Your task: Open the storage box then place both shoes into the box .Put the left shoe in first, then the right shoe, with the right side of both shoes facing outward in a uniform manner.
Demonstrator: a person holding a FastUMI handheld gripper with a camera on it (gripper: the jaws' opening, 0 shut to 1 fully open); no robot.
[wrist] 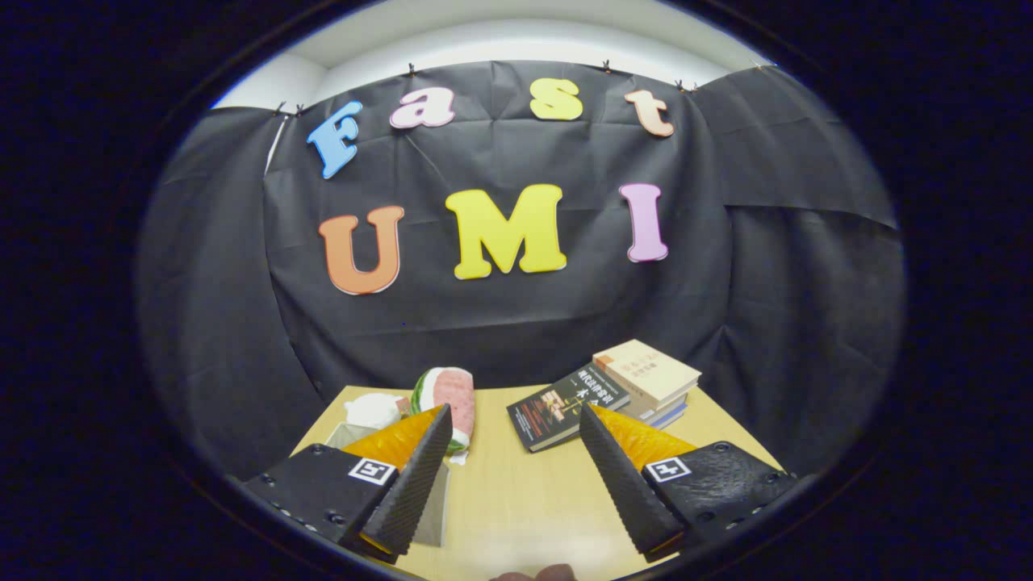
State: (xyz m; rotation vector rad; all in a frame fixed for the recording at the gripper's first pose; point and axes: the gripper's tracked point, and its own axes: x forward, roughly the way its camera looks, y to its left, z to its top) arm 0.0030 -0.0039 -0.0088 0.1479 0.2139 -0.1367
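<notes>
My gripper (pixel 515 413) is open above a light wooden table (pixel 516 500), with nothing between its fingers. Beyond the left finger lies a shoe (pixel 452 395) with a pink, white and green watermelon pattern. A second, whitish shoe (pixel 371 410) sits just to its left. Under and behind the left finger stands a pale translucent storage box (pixel 434 508), mostly hidden by that finger. I cannot tell whether its lid is up or whether the shoes rest on it or behind it.
Just ahead of the right finger lies a dark book (pixel 561 403). A stack of books (pixel 650 378) with a tan one on top sits beyond it at the table's far right corner. A person's fingertips (pixel 537 574) show below the fingers.
</notes>
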